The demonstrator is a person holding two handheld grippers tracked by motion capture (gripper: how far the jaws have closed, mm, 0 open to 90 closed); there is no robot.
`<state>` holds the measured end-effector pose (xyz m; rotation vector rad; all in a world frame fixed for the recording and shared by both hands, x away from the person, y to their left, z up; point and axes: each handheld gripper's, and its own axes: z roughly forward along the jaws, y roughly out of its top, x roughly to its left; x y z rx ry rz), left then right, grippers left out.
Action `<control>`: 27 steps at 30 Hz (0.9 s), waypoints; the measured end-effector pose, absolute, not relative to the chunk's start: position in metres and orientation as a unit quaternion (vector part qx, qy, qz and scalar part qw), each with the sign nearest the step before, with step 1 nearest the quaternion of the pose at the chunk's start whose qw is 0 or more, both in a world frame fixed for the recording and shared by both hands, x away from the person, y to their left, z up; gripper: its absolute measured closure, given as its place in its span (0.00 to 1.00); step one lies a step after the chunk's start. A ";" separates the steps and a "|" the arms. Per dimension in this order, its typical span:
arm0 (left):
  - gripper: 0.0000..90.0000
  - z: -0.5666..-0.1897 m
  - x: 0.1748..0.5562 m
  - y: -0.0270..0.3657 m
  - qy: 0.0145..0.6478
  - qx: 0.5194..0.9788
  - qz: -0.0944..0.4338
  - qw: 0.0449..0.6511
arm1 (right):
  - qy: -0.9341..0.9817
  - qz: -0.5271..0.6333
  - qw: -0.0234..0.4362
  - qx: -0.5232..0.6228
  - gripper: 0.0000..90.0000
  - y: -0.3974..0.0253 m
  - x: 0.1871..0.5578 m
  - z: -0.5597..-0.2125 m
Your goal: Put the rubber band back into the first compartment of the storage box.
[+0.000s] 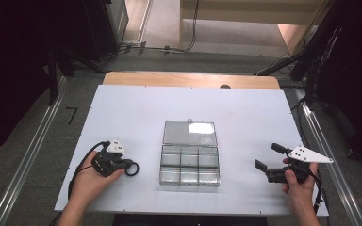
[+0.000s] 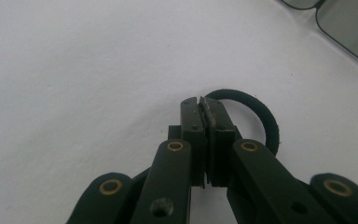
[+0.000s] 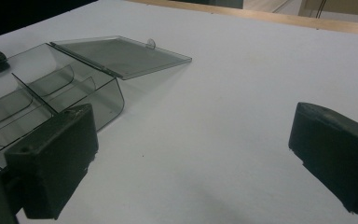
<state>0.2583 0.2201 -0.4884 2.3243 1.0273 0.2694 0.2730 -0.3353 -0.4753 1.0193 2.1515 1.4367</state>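
Note:
A clear plastic compartment box sits mid-table with its lid folded flat behind it; its compartments look empty. Left of the box, my left gripper rests low on the white table, held by a hand. In the left gripper view my left gripper has its jaws pressed together, pinching the rim of a black rubber ring. The ring lies flat on the table. Right of the box, my right gripper is held with its jaws wide apart. In its own view my right gripper has nothing between them and the box lies ahead to the left.
The white table sheet has bare room all around the box. A wooden table edge runs along the far side. Floor rails, cables and dark stands surround the table.

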 end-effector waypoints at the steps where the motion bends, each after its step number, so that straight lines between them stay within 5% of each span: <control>1: 0.98 -0.488 0.258 0.220 0.386 0.869 0.102 0.291 | 0.761 0.508 0.179 0.361 0.00 -0.335 0.273 -0.475; 27: 0.98 -0.469 0.257 0.226 0.396 0.849 0.120 0.329 | 0.765 0.504 0.180 0.358 0.00 -0.334 0.273 -0.476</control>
